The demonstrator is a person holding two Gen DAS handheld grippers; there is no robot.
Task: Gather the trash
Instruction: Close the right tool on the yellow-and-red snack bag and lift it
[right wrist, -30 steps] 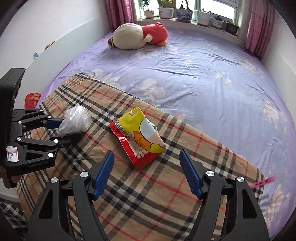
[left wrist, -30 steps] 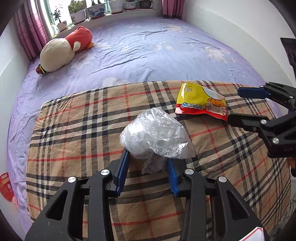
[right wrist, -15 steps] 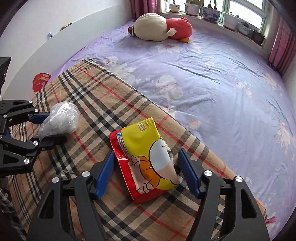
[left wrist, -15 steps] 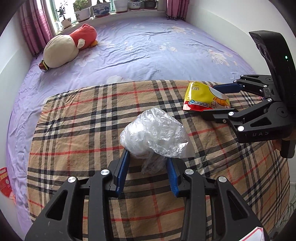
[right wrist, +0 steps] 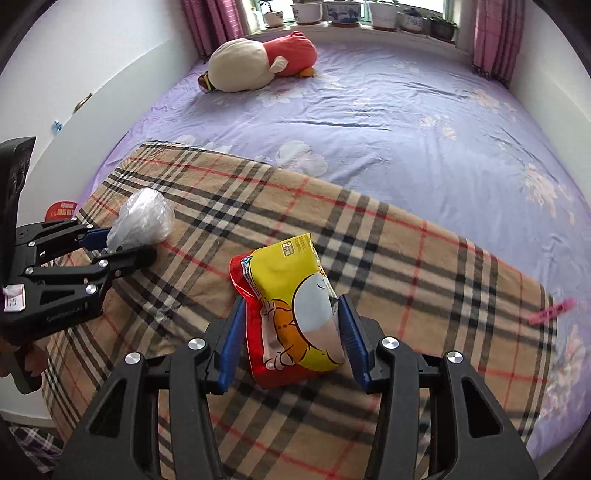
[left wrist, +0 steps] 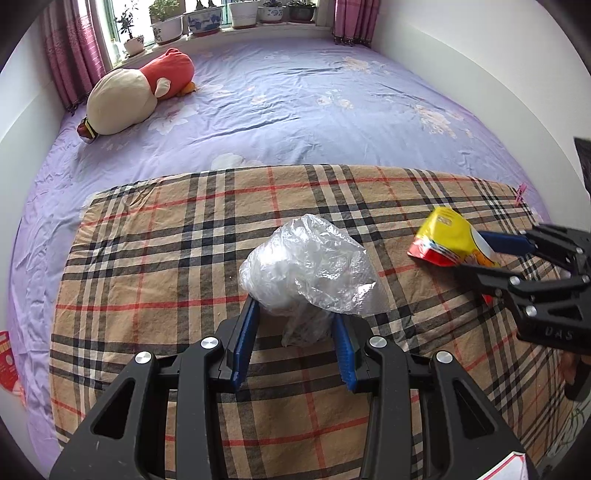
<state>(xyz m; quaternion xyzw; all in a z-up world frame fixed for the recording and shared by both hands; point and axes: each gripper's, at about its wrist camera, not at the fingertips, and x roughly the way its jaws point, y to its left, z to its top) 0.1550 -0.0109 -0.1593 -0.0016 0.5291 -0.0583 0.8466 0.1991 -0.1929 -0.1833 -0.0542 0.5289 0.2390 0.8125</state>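
A crumpled clear plastic bag [left wrist: 310,266] rests on the plaid blanket [left wrist: 147,258], and my left gripper [left wrist: 293,339] is shut on its lower bunched part. From the right wrist view the same bag [right wrist: 142,219] shows at the far left in the left gripper [right wrist: 125,245]. A yellow and red snack packet [right wrist: 291,295] lies on the blanket between the blue pads of my right gripper [right wrist: 291,332]. Those jaws are closing and both pads touch the packet's sides. The left wrist view has the packet [left wrist: 448,240] at the right, held by the right gripper [left wrist: 476,258].
The blanket covers the near end of a bed with a purple flowered sheet [right wrist: 369,110]. A cream and red plush toy [right wrist: 258,62] lies near the window sill with flower pots [left wrist: 207,18]. A pink clothes peg [right wrist: 552,308] lies at the blanket's right edge. White walls flank the bed.
My right gripper came forward over the snack packet and its jaws narrowed from wide apart to touching its sides. The left gripper kept still on the plastic bag.
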